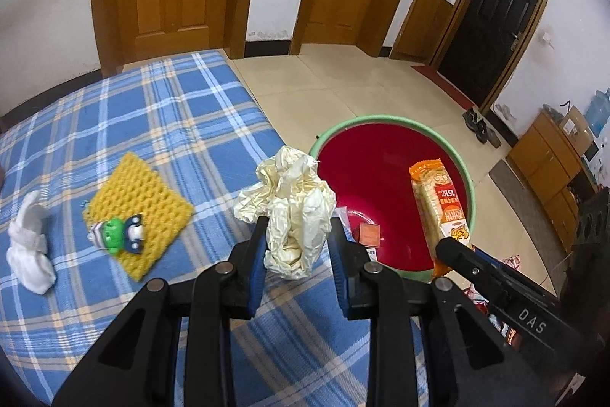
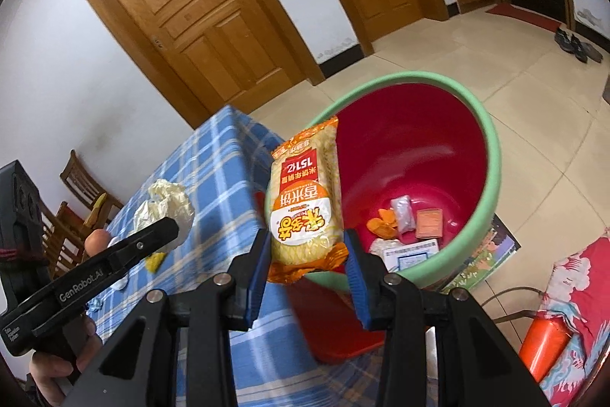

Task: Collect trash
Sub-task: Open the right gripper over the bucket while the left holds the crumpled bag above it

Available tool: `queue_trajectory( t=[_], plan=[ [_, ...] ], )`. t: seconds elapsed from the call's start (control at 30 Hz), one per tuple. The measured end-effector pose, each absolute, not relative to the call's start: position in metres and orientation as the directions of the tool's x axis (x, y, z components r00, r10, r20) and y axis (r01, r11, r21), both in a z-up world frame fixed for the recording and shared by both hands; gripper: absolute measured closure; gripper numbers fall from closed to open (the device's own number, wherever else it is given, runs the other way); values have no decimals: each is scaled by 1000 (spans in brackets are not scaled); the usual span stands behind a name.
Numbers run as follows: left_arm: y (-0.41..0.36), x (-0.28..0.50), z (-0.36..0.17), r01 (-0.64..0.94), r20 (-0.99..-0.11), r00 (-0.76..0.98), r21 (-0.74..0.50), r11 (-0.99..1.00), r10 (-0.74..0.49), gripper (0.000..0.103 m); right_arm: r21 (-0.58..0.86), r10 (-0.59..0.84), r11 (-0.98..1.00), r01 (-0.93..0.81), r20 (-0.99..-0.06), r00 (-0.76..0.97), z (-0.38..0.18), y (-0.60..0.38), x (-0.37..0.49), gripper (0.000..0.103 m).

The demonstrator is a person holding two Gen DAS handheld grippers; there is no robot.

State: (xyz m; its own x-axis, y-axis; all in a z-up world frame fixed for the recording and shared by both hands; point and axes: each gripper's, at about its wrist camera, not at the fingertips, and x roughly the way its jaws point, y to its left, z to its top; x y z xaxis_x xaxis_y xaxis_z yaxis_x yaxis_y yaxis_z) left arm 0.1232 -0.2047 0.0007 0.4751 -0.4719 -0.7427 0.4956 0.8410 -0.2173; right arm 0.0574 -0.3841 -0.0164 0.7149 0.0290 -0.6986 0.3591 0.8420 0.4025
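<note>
Both grippers loaded, both carried toward the bin (image 1: 392, 124), a red tub with a green rim standing on the floor just beside the bed's corner. Left gripper (image 1: 295, 243): jaws clamped on a crumpled paper wad (image 1: 289, 201), cream-coloured, held at its lower half with the bulk billowing above the blue pads. Judged very light, soft and springy; it compresses under the pads, so a bite low in the dense core is sound, and a pinch on a loose outer fold could tear or slip out. The wad hangs over the bed edge, near the bin's rim but not yet over the opening. Right gripper (image 2: 307, 256): jaws closed on a snack packet (image 2: 305, 201), orange and yellow film, gripped across its lower end just above the crimped seal, the packet standing upright beyond the fingers. Judged light, with slippery film and brittle contents; hard squeezing would crush the cakes. In the right wrist view the packet sits in front of the bin's near rim, at the bed-side edge of the opening. Bin floor already holds a few scraps. Remaining on the blue plaid bed cover (image 1: 171, 109): yellow sponge (image 1: 141, 208), small green toy (image 1: 116, 235), white cloth (image 1: 30, 239).
</note>
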Motion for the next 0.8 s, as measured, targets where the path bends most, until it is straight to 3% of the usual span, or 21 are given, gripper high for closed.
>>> queue_trajectory(
  t=[0.3,0.4,0.8],
  plan=[
    [-230,124,-3,535,-752,453,-200,821,-479,73,399,-17,809,431,-718,696,-27,-405,53,59],
    [-238,126,-4,548,-753,447,-195,813,-482,73,407,-26,796,448,-716,697,-26,-409,50,52],
    [-270,130,-6,612,-745,441,-159,775,-501,70,421,-55,777,468,-695,717,-18,-420,40,49]
  ],
)
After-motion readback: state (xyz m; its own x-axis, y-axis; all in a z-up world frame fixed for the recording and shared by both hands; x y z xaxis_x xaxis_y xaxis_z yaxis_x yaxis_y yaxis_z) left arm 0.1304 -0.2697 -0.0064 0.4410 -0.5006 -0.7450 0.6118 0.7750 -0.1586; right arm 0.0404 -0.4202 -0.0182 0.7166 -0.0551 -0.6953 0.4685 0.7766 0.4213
